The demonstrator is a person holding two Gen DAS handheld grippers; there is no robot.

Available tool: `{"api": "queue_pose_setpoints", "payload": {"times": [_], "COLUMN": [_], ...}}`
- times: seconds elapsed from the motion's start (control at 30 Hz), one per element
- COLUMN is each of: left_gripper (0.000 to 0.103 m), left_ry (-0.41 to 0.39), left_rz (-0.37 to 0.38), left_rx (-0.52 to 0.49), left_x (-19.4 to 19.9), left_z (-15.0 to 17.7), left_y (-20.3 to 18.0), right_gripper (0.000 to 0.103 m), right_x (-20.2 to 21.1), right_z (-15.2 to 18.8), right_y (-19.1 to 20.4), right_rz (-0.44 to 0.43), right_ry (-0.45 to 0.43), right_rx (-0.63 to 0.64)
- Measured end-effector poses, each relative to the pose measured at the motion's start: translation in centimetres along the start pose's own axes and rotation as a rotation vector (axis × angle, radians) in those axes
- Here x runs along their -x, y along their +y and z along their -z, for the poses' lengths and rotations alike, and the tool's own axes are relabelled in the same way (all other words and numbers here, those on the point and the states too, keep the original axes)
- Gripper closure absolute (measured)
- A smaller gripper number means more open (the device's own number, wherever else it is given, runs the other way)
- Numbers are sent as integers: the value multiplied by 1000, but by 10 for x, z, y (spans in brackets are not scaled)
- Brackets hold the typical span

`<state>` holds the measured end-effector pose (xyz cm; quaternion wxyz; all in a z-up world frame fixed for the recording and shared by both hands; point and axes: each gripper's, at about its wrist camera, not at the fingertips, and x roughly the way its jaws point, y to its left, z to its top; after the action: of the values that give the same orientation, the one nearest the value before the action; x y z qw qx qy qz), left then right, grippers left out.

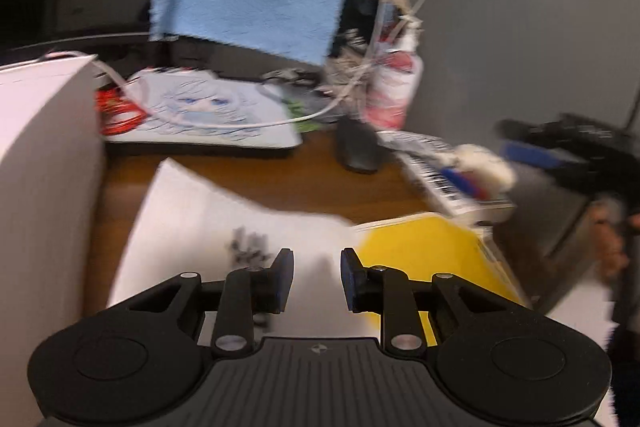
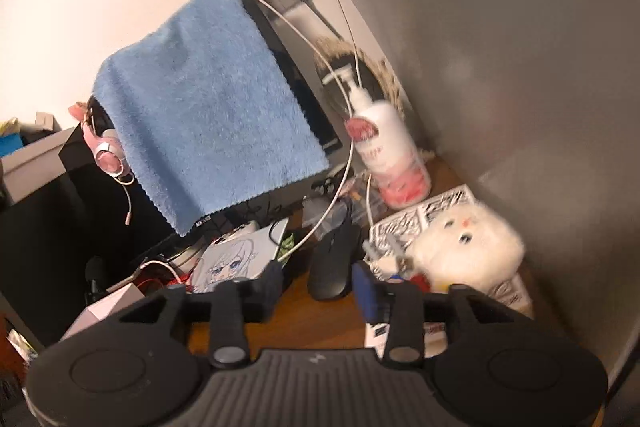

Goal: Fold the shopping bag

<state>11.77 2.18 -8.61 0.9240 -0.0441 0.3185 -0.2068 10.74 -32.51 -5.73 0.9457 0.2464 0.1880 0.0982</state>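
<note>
From the left wrist, one left gripper [image 1: 316, 279] hangs with fingers parted and empty over one white shopping bag [image 1: 224, 227] with a yellow panel, lying on the brown desk [image 1: 320, 179]. From the right wrist, one right gripper [image 2: 316, 291], parted and empty, faces one blue towel [image 2: 208, 127], one lotion bottle [image 2: 392, 147], one mouse [image 2: 334, 259] and one plush toy [image 2: 468, 247] in a grey-walled corner; the bag is out of this view.

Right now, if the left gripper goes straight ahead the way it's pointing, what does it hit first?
Most likely the white bag lying on the desk just beyond the open left gripper. Depth is blurred, so that is an estimate.
</note>
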Motion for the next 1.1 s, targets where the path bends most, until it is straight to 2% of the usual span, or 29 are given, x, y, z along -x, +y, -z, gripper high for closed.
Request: {"api": "queue_pose_setpoints", "payload": {"times": [0.13,0.2,0.27,0.37,0.5,0.6,0.7,0.73,0.83,0.87,0.97,1.1], "left_gripper": [79,79,79,79,79,79,79,79,79,79,79,79], "left_ry": [33,53,43,30,35,36,36,37,42,44,49,68], "left_rz": [-58,-61,-70,-79,-46,-30,-22,-19,-3,5,39,126], "left_rx": [6,8,-4,-22,-3,16,27,32,48,58,84,130], "left_x": [-12,-18,-18,-18,-18,-16,-15,-15,-13,-13,-11,-12], "left_z": [5,9,11,15,15,16,17,17,17,18,19,21], "left_y": [9,13,11,9,10,11,11,12,14,15,19,20], "right_gripper": [61,55,50,48,47,46,47,49,80,86,90,94], "right_x": [21,36,50,67,77,75,72,70,64,62,68,84], "right_z": [-2,2,11,30,61,87,107,112,120,121,115,93], "right_y": [6,8,9,2,-30,-57,-71,-74,-82,-82,-73,-58], "right_rz": [-42,-87,-115,-136,-81,-118,-159,-174,-237,-254,-277,-298], "right_ry": [20,41,66,121,187,239,244,238,233,233,198,111], "right_rx": [24,21,-1,-52,-243,-427,-524,-551,-629,-641,-601,-511]}}
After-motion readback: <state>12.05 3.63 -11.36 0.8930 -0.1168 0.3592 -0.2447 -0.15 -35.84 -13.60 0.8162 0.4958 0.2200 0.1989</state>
